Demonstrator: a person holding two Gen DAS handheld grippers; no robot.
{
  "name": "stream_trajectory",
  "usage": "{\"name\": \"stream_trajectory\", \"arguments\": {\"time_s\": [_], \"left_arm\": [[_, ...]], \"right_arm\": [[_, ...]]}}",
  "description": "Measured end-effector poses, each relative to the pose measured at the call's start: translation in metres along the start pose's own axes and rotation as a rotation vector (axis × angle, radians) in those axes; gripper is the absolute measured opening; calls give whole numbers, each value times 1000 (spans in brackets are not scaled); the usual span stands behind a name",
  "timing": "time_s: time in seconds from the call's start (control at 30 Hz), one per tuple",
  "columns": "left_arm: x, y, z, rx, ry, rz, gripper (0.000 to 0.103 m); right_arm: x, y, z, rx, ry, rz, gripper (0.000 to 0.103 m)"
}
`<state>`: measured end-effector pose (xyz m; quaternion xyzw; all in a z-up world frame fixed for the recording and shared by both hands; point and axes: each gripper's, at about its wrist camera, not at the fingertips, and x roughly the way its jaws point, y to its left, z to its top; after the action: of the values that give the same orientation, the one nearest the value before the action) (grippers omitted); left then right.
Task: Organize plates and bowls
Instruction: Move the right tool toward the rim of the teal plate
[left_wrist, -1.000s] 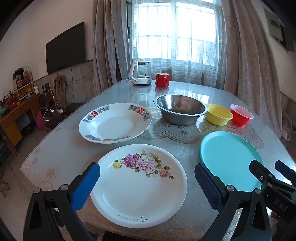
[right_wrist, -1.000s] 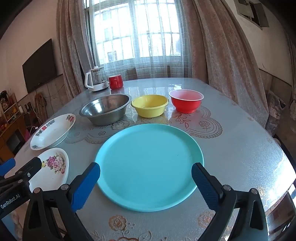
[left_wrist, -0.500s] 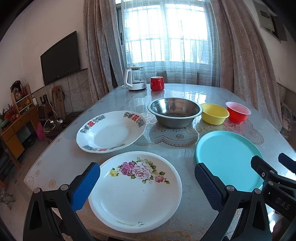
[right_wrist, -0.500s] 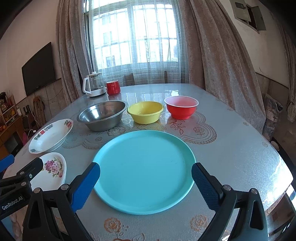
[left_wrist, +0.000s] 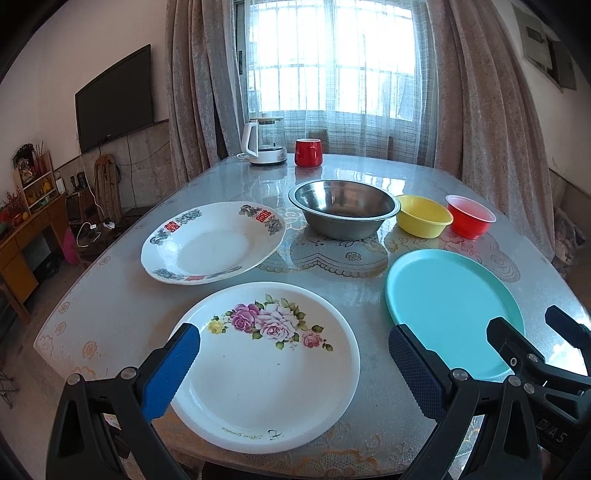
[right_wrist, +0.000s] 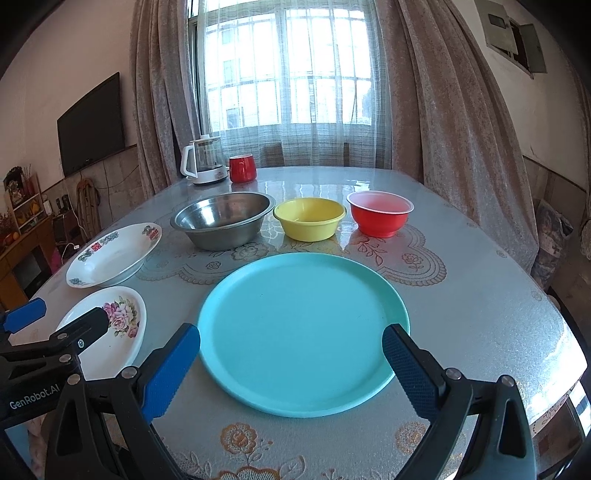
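Observation:
A white plate with pink roses (left_wrist: 266, 373) lies at the near table edge, and my left gripper (left_wrist: 295, 369) hovers open over its near half. Behind it sits a white deep plate with red and grey rim marks (left_wrist: 212, 245). A round teal plate (right_wrist: 303, 328) lies in front of my right gripper (right_wrist: 291, 365), which is open above its near rim. Further back stand a steel bowl (right_wrist: 223, 218), a yellow bowl (right_wrist: 309, 218) and a red bowl (right_wrist: 380, 217) in a row. Both grippers are empty.
A glass kettle (left_wrist: 266, 142) and a red mug (left_wrist: 308, 152) stand at the far end of the table (left_wrist: 122, 306). Curtains and a window are behind it. A TV and a wooden shelf are off to the left.
Both grippers have risen and drawn back a little toward the near table edge, so the plates and bowls sit lower and smaller in view. Nothing on the table has moved.

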<state>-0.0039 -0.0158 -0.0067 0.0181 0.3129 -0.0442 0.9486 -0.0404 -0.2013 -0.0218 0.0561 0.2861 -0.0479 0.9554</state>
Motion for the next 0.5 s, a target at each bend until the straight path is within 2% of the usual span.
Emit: {"name": "stream_trajectory", "arguments": {"time_s": [0.17,0.5], "left_arm": [[-1,4,-1,-21,13,-14,103],[-16,-6,0,52,-39,-47,103]], "right_arm": [[-4,2,-1,-5,-2,0,101],[-18,-4,-1,10,-20,-37,101]]}}
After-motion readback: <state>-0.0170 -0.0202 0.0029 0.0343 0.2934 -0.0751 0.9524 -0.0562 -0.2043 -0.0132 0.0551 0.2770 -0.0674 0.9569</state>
